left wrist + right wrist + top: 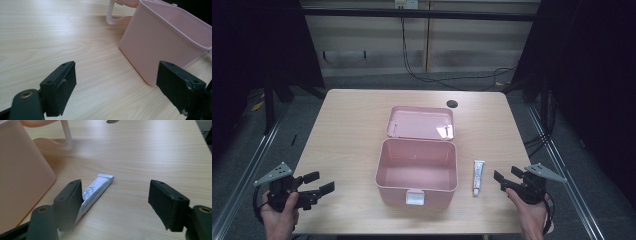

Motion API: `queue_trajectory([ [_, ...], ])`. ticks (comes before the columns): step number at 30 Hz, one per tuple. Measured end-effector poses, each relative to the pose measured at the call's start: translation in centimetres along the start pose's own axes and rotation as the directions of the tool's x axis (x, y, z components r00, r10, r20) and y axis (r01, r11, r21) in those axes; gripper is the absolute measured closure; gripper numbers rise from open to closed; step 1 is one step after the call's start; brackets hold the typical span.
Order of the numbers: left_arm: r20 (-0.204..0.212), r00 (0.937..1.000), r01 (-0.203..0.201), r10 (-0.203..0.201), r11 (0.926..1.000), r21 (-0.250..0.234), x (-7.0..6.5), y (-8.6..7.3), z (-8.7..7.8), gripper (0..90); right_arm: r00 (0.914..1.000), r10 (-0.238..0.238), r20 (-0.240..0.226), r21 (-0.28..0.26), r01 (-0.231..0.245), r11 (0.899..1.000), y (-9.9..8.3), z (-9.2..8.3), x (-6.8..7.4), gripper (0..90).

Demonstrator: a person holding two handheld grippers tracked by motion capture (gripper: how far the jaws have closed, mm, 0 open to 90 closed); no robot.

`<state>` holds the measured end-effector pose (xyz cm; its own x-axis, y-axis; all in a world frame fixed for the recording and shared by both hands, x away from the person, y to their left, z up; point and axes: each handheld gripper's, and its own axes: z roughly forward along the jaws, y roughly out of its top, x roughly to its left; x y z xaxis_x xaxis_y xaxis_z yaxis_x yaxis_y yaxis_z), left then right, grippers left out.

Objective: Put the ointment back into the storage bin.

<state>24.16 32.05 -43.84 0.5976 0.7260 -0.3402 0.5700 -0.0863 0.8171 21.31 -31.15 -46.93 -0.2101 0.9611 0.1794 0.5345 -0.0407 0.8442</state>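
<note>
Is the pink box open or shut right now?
Open: the pink box has its lid swung back flat behind it, and its inside looks empty.

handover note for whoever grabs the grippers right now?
Left gripper: open, empty, at the table's near left, apart from the pink box.
Right gripper: open, empty, just right of the white tube.
The box stands open with its lid folded back; nothing visible inside. The tube lies flat on the table beside the box.
Done: box opened.
Left, likely: pick up the tube, put it in the box, close the lid.
</note>
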Motion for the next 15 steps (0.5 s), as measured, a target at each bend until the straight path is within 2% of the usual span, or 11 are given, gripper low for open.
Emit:
queue_trajectory([
  [3,0.002,0.9999,-0.01,0.01,0.9999,0.012,-0.15,0.05,0.17,17.9,0.9999,0.007,-0.011,0.01,-0.007,1.0,0.06,0.06,-0.12,28.8],
  [7,0.0,0.9998,-0.021,0.021,0.9996,0.019,-0.3,-0.03,0.15,19.0,0.9997,-0.01,-0.021,0.016,0.011,1.0,0.25,-0.03,0.01,31.2],
  [10,0.005,0.9998,-0.019,0.019,0.9996,0.02,-0.36,-0.06,0.11,19.4,0.9991,-0.027,-0.032,0.067,0.029,0.997,0.41,0.22,0.17,35.7],
  [13,0.016,0.9997,-0.019,0.019,0.9995,0.026,-0.43,-0.07,0.09,19.6,0.9983,0.007,-0.058,0.107,0.0,0.994,0.66,0.36,0.42,39.4],
  [15,0.018,0.9996,-0.023,0.023,0.9993,0.03,-0.46,-0.06,0.16,19.7,0.9986,0.016,-0.05,0.135,-0.009,0.991,0.94,0.47,0.58,42.2],
])
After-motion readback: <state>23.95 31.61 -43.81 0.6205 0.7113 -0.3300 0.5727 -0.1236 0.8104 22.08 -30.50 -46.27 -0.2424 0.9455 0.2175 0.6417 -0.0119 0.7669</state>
